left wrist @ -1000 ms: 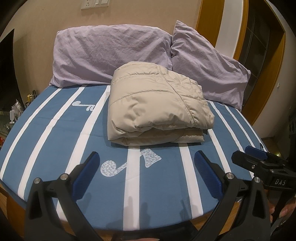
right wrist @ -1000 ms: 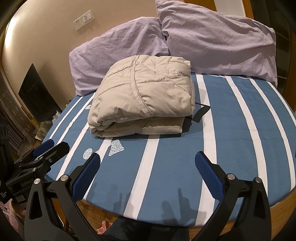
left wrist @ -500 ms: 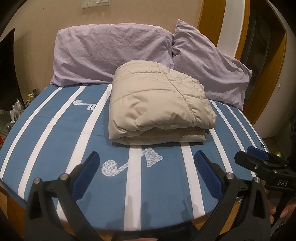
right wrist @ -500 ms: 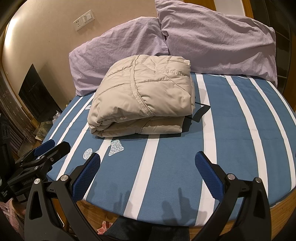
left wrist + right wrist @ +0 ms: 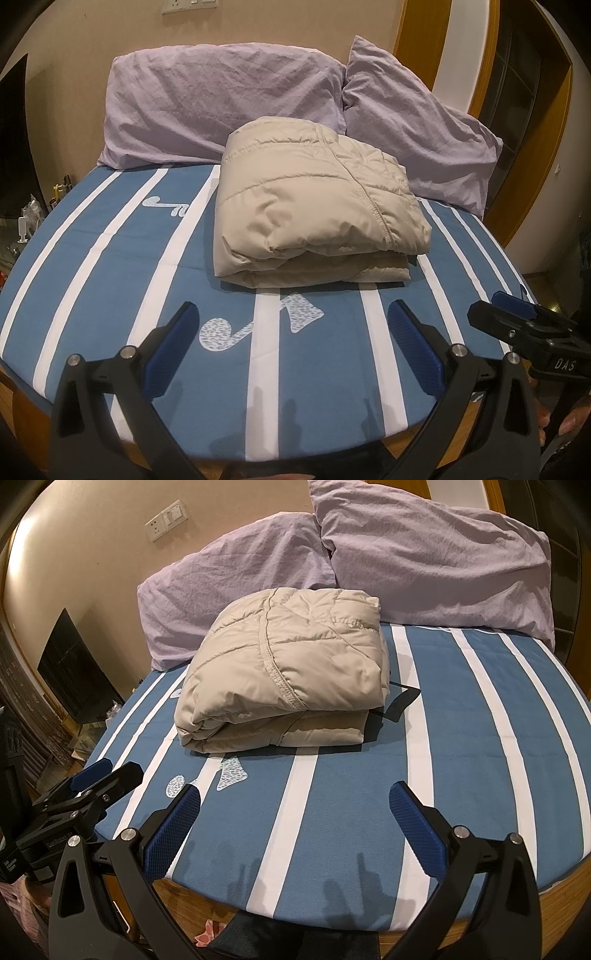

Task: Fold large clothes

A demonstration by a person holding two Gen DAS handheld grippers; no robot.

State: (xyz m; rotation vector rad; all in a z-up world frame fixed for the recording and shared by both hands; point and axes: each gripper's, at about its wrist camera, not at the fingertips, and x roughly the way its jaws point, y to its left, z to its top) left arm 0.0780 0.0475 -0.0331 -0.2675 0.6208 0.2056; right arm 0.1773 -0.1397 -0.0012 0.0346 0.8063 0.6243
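1. On the striped bed (image 5: 92, 280), at about 12 o'clock from both tools, the beige padded jacket (image 5: 314, 206) lies folded into a compact stack, its far edge just beside the two lilac pillows (image 5: 221, 107).
2. Judging by how it lies, the folding step looks finished: the layers sit squarely on one another and nothing trails loose, apart from a dark strap (image 5: 400, 698) poking out at the bundle's 3 o'clock side in the right wrist view.
3. The next move, as I judge it, calls for little more than tucking that strap under, or lifting the stack from both sides if it has to go elsewhere.
4. The left gripper (image 5: 291, 350) stands spread wide with nothing between its blue pads, hovering over the near edge of the bed at 6 o'clock, well apart from the jacket.
5. The right gripper (image 5: 293, 830) is likewise spread wide and empty, touching no cloth.
6. Each tool shows in the other's view, at the edge of the frame, beside the bed.
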